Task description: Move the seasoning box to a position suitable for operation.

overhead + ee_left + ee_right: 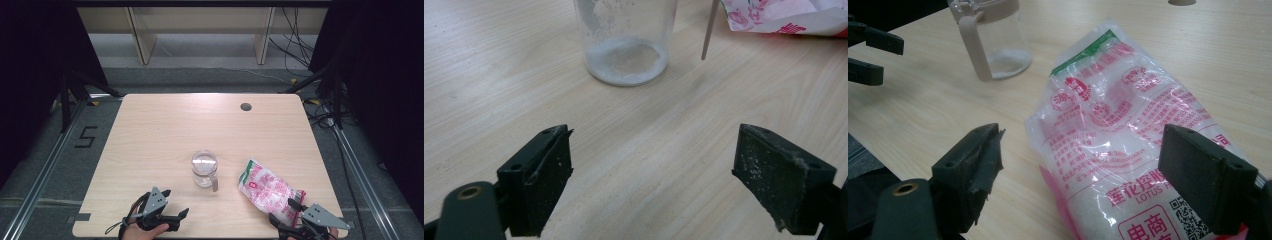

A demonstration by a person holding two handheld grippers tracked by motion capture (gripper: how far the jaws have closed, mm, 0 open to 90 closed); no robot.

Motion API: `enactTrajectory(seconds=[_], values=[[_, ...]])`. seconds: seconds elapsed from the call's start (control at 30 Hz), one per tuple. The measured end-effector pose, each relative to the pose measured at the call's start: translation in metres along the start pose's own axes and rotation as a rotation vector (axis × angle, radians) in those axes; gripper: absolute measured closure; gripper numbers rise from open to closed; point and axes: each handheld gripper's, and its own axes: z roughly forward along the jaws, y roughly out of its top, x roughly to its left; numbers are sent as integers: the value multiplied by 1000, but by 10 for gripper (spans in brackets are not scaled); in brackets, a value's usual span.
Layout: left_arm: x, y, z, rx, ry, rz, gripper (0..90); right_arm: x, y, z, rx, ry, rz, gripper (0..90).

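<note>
Left gripper is seen at the near edge of the desk, left of centre, jaws spread wide w/ nothing between them; in the left gripper view only bare desk lies in the gap. Pointed toward the jar, which stands upright near the middle of the desk, apart from the jaws. No contact noted.

Right gripper is held at the near right corner, jaws likewise apart. In the right gripper view the near end of the bag lies between the jaws, but no pinch is made; whether a pad touches the plastic cannot be told.

Bag: clear plastic w/ red and green print, white granules inside, laid flat on the desk to the right of the jar, slanted from near the jar toward the near right corner. Top seam appears closed, though the far end is too small to be sure.

Jar: clear glass, beige handle hanging at the side, thin layer of white granules on the bottom, otherwise approx. empty.

Progress, judged: early stage. Bag not yet gripped or lifted, jar not yet steadied. Left to do, probably: bag to be grasped, opened, contents poured into jar. Nearly all work outstanding.
</note>
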Motion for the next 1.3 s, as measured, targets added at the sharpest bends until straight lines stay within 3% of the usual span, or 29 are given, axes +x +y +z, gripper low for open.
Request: enactTrajectory(seconds=[0.07, 0.13, 0.3, 0.37, 0.43, 0.47, 0.5, 0.57, 0.6, 0.63, 0.67, 0.73, 0.87, 0.9, 0.97, 1.0, 1.03, 1.1, 1.17, 1.3], values=[[0, 1, 1, -1, -6, 14, 153, -2, 0, 0, -7, -9, -25, 183], [-2, 1, 2, -5, -22, 15, 160, -1, 0, 0, -2, -2, -7, 183], [-3, 5, 6, -18, -64, 20, 199, -1, 0, 0, -8, -9, -17, 183], [-3, 7, 7, -21, -62, 21, 199, 0, 0, 1, -14, 8, 4, 183], [-4, 8, 9, -36, -74, 10, 204, 0, -1, 1, -9, 4, 1, 183], [-4, 11, 10, -26, -70, 32, 206, 0, 0, 1, -14, 5, 3, 183], [-7, 12, 11, -45, -77, 18, 210, -1, 0, 1, -14, 0, -5, 183], [-7, 14, 16, -44, -79, 28, 229, -1, -1, 1, -11, -14, -17, 181], [-8, 15, 17, -43, -75, 31, 235, 1, -1, -1, 0, -17, 16, 181], [-9, 17, 19, -51, -87, 43, 268, -3, 0, -1, -8, -14, -18, 180], [-10, 18, 21, -53, -82, 48, 302, -3, 0, -1, -11, -9, -15, 178], [-15, 22, 27, -60, -100, 48, 324, -1, -1, 0, -29, -13, 10, 178], [-23, 32, 40, -58, -126, 72, 390, -2, 0, -1, -22, -15, -11, 178], [-25, 34, 43, -55, -130, 83, 418, 0, 0, -2, -12, -11, 21, 178], [-29, 39, 53, -47, -145, 109, 437, 0, 0, -2, -6, -6, 14, 177], [-30, 40, 55, -38, -142, 123, 449, -3, 0, -1, -23, -8, -18, 177], [-31, 42, 61, -40, -136, 125, 460, 0, -1, -2, -13, -8, 15, 176], [-32, 45, 67, -41, -139, 124, 488, -5, 0, -1, -13, -3, -30, 176], [-34, 47, 74, -50, -151, 122, 527, -2, -1, -2, -12, -5, 7, 176], [-34, 51, 86, -59, -149, 155, 600, -4, 0, 0, -11, 10, -24, 175]])
